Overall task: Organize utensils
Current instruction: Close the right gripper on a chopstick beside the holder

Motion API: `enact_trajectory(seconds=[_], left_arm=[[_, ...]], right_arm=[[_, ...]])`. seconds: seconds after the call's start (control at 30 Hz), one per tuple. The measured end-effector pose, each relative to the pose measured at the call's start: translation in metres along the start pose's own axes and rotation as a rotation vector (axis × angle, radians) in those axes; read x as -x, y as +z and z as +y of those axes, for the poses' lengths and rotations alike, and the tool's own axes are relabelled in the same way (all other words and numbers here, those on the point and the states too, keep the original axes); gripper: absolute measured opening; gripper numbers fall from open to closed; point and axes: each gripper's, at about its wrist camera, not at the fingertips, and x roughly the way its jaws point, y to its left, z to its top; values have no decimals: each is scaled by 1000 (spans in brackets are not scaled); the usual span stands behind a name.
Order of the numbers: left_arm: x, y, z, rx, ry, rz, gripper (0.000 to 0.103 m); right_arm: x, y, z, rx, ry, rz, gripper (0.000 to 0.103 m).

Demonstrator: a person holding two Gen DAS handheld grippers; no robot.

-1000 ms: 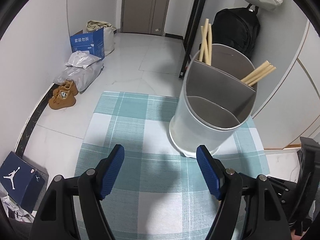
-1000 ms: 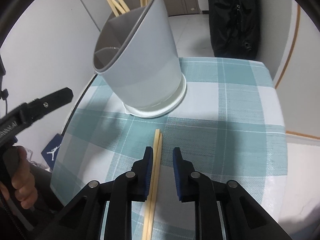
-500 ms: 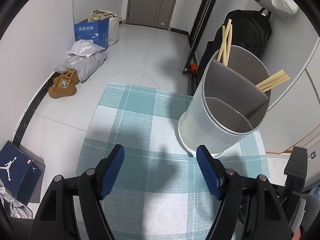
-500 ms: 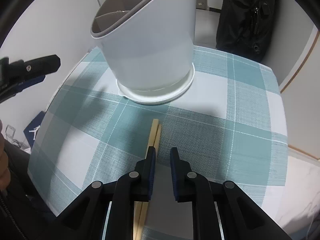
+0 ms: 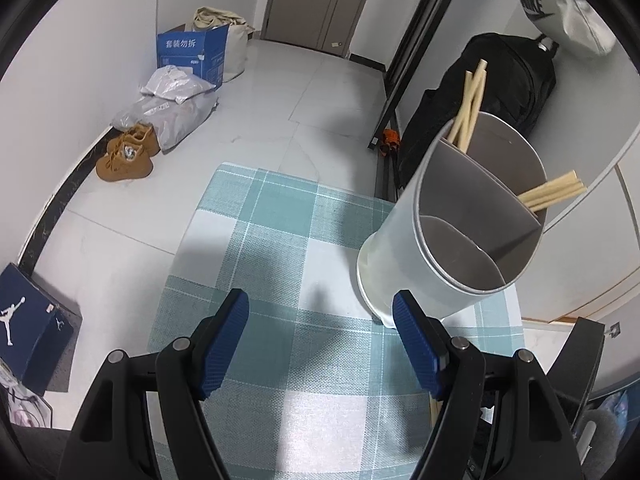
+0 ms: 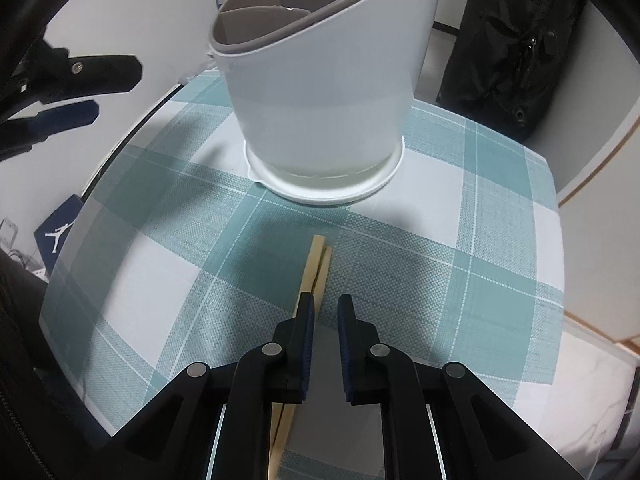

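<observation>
Your right gripper (image 6: 324, 312) pointed steeply down at the checked tablecloth (image 6: 460, 280), its blue pads nearly together with only a narrow gap between them. The pair of chopsticks (image 6: 316, 268) lay flat on the cloth, running away from you toward the white utensil holder (image 6: 320, 92). The left pad sat over them, but the gap itself looked bare, so nothing was clamped; whether that pad touched the wood I could not tell. The far ends of the chopsticks stopped a little short of the holder's base.

Your left gripper (image 5: 320, 340) hung above the cloth with its jaws wide apart and nothing between them. From that side the holder stood near the far right corner of the cloth, just beyond the right pad. Two of its compartments held other chopsticks (image 5: 468, 108), one bundle leaning up at the back and another sticking out to the right; the nearest compartment looked bare.
</observation>
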Motion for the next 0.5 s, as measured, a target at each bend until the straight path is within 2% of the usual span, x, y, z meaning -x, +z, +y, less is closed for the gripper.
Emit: enact_trajectory(seconds=[0.5], left_arm=[[9,7,18,75,-19,-15,70]], right_arm=[[-16,21,12,24,-52,48,10]])
